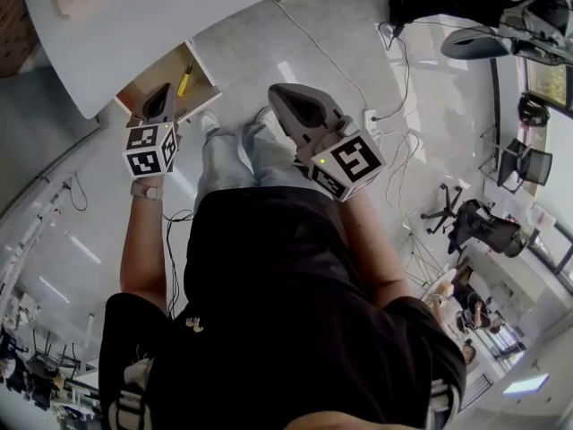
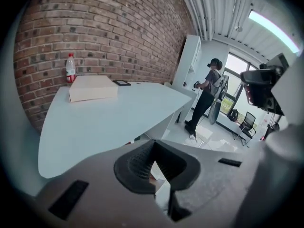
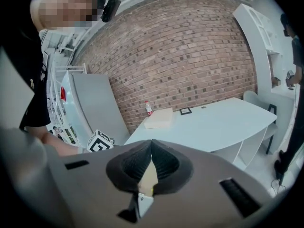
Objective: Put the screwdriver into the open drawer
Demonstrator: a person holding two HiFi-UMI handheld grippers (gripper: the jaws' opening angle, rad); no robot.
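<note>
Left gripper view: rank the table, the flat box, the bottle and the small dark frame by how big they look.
Largest: table.
Then flat box.
Then bottle, its base hidden behind the box.
Smallest: small dark frame, though it is close to the bottle, so those two are unsure.

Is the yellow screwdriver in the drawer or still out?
In. The head view shows the screwdriver lying on the wooden floor of the open drawer.
</note>
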